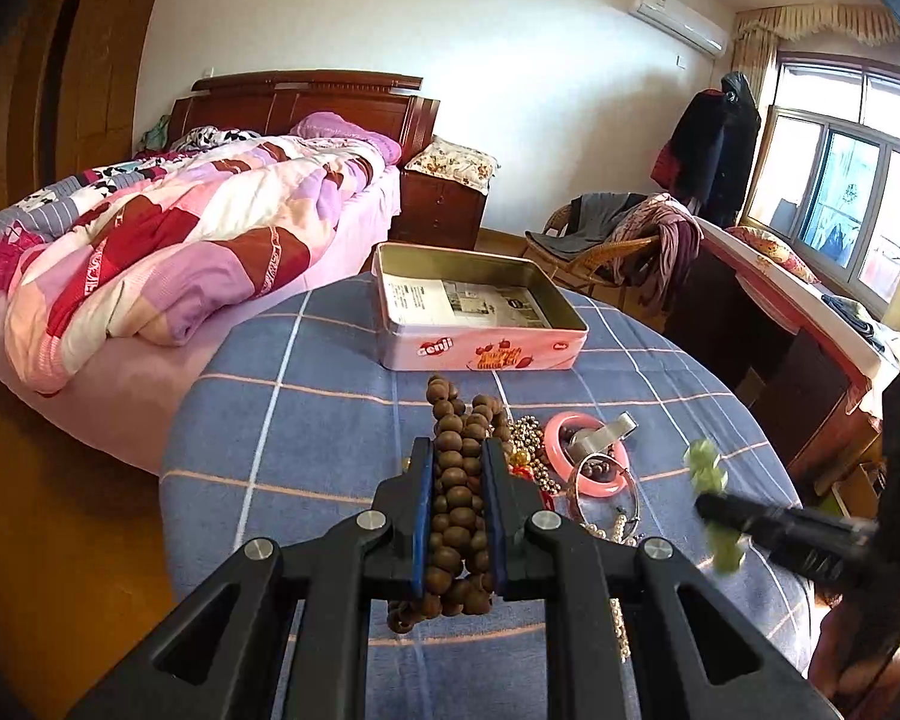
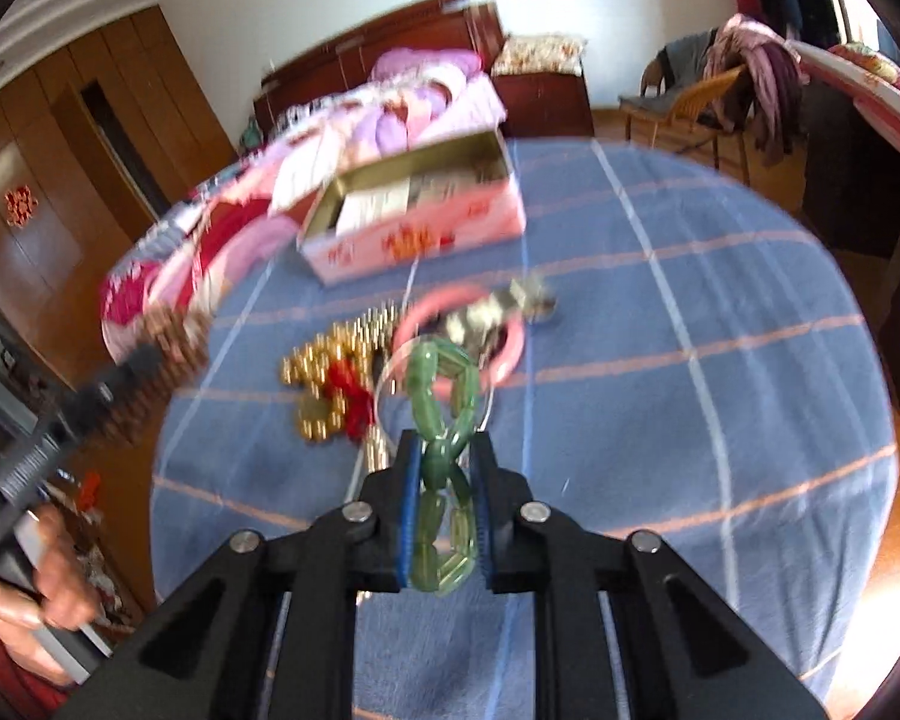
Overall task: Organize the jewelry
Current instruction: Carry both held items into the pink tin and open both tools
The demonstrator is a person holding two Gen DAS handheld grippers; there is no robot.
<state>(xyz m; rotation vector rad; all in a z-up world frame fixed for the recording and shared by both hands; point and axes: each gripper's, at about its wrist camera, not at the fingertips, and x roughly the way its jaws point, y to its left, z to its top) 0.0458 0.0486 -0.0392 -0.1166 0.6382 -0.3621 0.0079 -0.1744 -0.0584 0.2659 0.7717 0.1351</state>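
Note:
My left gripper (image 1: 457,450) is shut on a brown wooden bead strand (image 1: 459,480), held above the table; it shows blurred at the left of the right wrist view (image 2: 168,336). My right gripper (image 2: 444,444) is shut on a green jade bracelet (image 2: 441,396); the bracelet shows in the left wrist view (image 1: 711,483) too. An open pink tin box (image 1: 480,354) lined with newspaper stands at the far side of the table (image 2: 414,234). A pile of jewelry lies on the cloth: pink bangles (image 1: 570,438), gold beads (image 2: 336,354), a silver bangle and a metal watch (image 2: 510,303).
The round table has a blue checked cloth (image 1: 306,438). A bed with a patchwork quilt (image 1: 168,240) is behind on the left. A wicker chair with clothes (image 1: 618,240) and a desk stand on the right by the window.

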